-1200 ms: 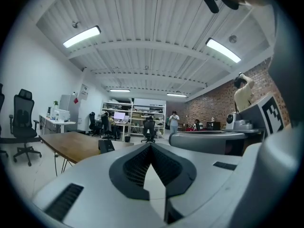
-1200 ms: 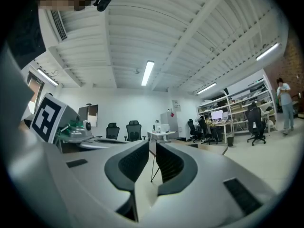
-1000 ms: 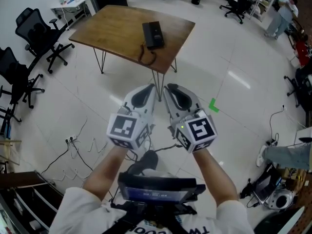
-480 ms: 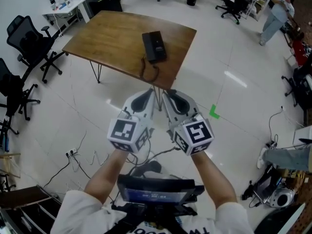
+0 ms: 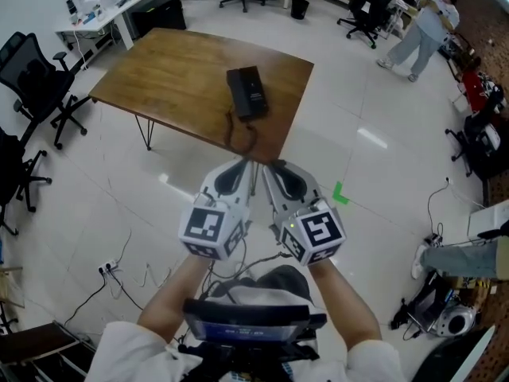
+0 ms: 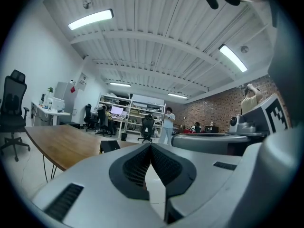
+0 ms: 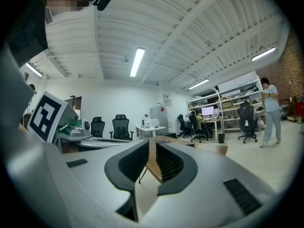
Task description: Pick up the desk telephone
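The left tool [image 5: 249, 165] is seen with its jaws brought fully together, the ribbed pads meeting at the tips, and nothing is held between them. The right tool [image 5: 268, 167] is carried just beside it. Its jaws are parted by only a narrow slit, nothing is gripped, and a strip of the wooden surface [image 5: 175, 78] is seen through the gap in the right gripper view. Both tools are held about level, side by side, and pointed at the near corner of the surface. A marker cube [image 5: 208, 228] is carried at the back of each.

The desk telephone [image 5: 246, 91] is found lying flat on the surface, closer to the near corner than to the far side. It is black and untouched. Its coiled cord [image 5: 238, 134] is looped from it down to the near edge of the surface. The telephone is kept well apart from both tools, and in the left gripper view it is seen ahead and a little to the left of the closed jaws.

A green tape mark [image 5: 340, 192] is stuck to the floor [image 5: 374, 94] just off the near corner of the surface. Black office chairs [image 5: 36, 78] are stood to the left of the surface, and a white desk [image 5: 99, 10] is placed beyond its left corner. A person [image 5: 421, 26] is seen standing well beyond the right side of the surface. Loose cables [image 5: 119, 261] are strewn on the floor on the near side of the surface, to the left.
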Action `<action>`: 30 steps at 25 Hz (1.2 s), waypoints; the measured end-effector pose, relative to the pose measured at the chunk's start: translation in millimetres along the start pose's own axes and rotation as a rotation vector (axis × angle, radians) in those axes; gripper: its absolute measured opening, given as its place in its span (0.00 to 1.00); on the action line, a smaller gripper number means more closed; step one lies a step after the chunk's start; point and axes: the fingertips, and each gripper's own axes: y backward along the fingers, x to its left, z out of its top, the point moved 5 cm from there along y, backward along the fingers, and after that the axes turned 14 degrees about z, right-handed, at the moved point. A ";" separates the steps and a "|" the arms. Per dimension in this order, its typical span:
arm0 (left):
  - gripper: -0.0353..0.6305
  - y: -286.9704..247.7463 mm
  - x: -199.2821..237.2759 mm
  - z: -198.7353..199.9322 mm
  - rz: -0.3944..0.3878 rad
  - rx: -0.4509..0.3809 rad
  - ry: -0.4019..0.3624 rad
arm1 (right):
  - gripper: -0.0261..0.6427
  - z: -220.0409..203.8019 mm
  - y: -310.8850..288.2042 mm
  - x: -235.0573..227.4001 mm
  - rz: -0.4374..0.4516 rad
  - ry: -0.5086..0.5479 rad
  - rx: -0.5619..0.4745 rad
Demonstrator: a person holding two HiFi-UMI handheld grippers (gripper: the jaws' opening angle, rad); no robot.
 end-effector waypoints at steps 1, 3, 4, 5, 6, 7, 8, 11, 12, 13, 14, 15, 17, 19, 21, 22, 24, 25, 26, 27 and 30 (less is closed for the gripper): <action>0.05 -1.5 0.4 -1.2 -0.002 0.002 0.003 | 0.11 -0.1 -1.0 -1.5 -0.002 0.002 0.002; 0.05 -5.3 2.8 -2.9 -0.001 0.009 0.011 | 0.11 -1.7 -4.6 -3.8 -0.001 -0.004 0.006; 0.05 -7.3 4.5 -3.1 0.001 0.011 0.014 | 0.11 -2.4 -7.0 -4.9 0.001 -0.005 0.010; 0.05 -9.4 6.0 -3.2 0.004 0.012 0.015 | 0.11 -2.6 -9.6 -6.3 0.005 -0.004 0.015; 0.05 -11.8 7.3 -3.1 0.007 0.013 0.016 | 0.11 -2.4 -12.1 -8.3 0.007 -0.003 0.018; 0.05 -14.3 8.7 -3.2 0.010 0.013 0.016 | 0.11 -2.1 -14.5 -10.7 0.008 -0.003 0.019; 0.05 -16.9 10.3 -3.3 0.013 0.012 0.015 | 0.11 -1.9 -16.8 -13.1 0.010 -0.003 0.018; 0.05 -26.7 16.0 -3.5 0.028 0.010 0.014 | 0.11 -0.8 -25.2 -21.4 0.022 0.003 0.010; 0.05 -30.9 17.5 -3.1 0.033 0.008 0.013 | 0.11 -0.5 -28.6 -25.2 0.027 0.005 0.009; 0.05 -35.6 18.6 -2.6 0.037 0.007 0.013 | 0.11 -0.4 -32.3 -29.7 0.031 0.006 0.009; 0.05 -40.7 19.5 -2.5 0.040 0.006 0.011 | 0.11 -0.3 -36.1 -34.7 0.033 0.006 0.009; 0.05 -46.1 20.4 -2.6 0.042 0.006 0.008 | 0.11 0.0 -40.1 -40.0 0.035 0.005 0.008; 0.05 -57.3 22.0 -3.0 0.047 0.012 0.002 | 0.11 1.4 -47.3 -50.9 0.040 0.001 0.003; 0.05 -69.6 22.7 -1.8 0.056 0.008 -0.002 | 0.11 3.4 -53.5 -63.3 0.050 0.003 0.001; 0.05 -83.6 23.0 -0.6 0.066 0.000 -0.004 | 0.11 4.5 -59.6 -77.7 0.063 0.011 0.006; 0.05 -90.9 23.7 -0.5 0.071 -0.001 -0.004 | 0.11 4.8 -63.0 -84.9 0.069 0.013 0.011; 0.05 -104.0 26.8 -1.0 0.080 0.001 -0.005 | 0.11 4.5 -70.7 -96.5 0.092 0.009 0.019; 0.05 -109.7 29.2 -1.5 0.085 0.003 -0.004 | 0.14 3.8 -75.1 -100.9 0.108 0.004 0.024; 0.05 -115.3 31.9 -2.5 0.090 0.006 -0.003 | 0.18 2.7 -79.9 -104.8 0.123 -0.002 0.029; 0.05 -121.2 34.5 -3.9 0.094 0.011 -0.002 | 0.18 1.2 -84.7 -108.7 0.138 -0.008 0.035; 0.05 -141.2 39.9 -10.1 0.103 0.035 -0.001 | 0.18 -4.4 -97.7 -122.4 0.165 -0.021 0.053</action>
